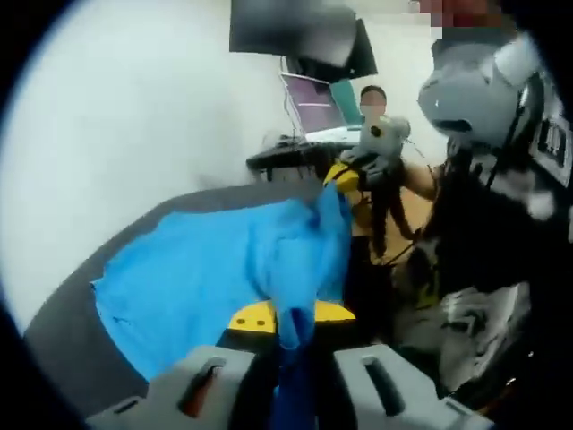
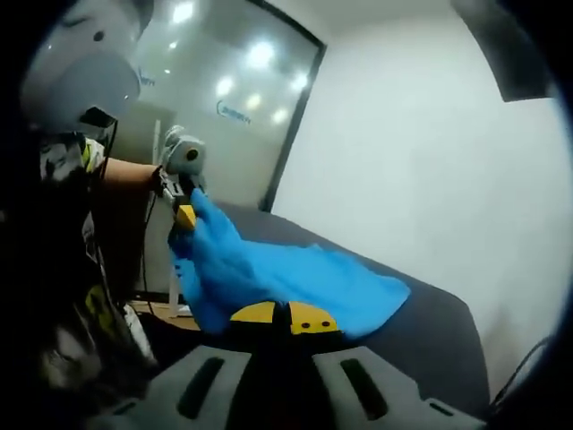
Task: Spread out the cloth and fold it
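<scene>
Two tools [image 1: 288,315] [image 2: 288,315] grip one blue cloth [image 1: 206,269].

white wall [image 2: 430,134]; glass partition [image 2: 224,98]; laptop [image 1: 313,106]

Blue cloth [image 1: 224,269]: soft matt fabric, creased, bunched between jaws. Table [image 2: 430,331] beyond jaws: dark grey, matt, smooth. Left gripper [image 1: 291,318]: grey matt plastic body, yellow plastic tips.

Bright blue cloth [image 1: 215,269] lies plain and unpatterned over the dark grey tabletop [image 1: 72,349]. On that grey top, grey grippers [image 1: 291,331] [image 2: 286,321] show yellow jaw tips.
</scene>
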`<state>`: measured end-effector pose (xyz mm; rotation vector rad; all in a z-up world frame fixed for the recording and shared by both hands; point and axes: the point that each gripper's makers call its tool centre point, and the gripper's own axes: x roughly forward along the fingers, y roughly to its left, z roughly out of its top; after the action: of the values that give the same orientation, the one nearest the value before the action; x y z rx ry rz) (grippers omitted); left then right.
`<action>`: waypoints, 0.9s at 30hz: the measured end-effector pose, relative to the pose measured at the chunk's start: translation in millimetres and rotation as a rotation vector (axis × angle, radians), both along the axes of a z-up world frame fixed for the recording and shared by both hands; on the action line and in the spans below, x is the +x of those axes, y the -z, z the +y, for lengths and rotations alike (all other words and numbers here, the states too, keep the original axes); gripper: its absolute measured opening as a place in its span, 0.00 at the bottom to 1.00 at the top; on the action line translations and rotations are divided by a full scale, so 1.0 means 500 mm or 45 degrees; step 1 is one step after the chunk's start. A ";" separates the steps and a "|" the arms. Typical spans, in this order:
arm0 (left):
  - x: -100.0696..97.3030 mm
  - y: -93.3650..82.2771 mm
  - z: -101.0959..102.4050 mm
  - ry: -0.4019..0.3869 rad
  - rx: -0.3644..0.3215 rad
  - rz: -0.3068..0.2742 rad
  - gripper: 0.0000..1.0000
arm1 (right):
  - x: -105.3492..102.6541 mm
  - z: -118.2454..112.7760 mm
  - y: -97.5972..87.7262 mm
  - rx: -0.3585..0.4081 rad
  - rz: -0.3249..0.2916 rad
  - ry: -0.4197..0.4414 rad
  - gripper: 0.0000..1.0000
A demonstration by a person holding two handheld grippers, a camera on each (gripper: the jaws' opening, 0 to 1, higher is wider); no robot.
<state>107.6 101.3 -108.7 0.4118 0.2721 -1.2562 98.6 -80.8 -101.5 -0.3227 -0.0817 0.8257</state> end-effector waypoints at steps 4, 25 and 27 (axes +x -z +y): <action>0.075 -0.060 0.010 -0.122 0.063 -0.217 0.07 | -0.003 0.003 -0.012 -0.003 -0.025 -0.005 0.01; -0.032 0.125 0.116 -0.036 0.361 -0.537 0.08 | -0.066 0.054 0.067 -0.249 0.012 -0.198 0.00; -0.037 0.133 0.126 -0.032 0.353 -0.494 0.11 | -0.067 0.046 0.068 -0.227 0.039 -0.190 0.00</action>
<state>89.2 164.4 -175.1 0.8749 0.1186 -1.0901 65.0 -57.7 -135.4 -0.4762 -0.0029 0.9886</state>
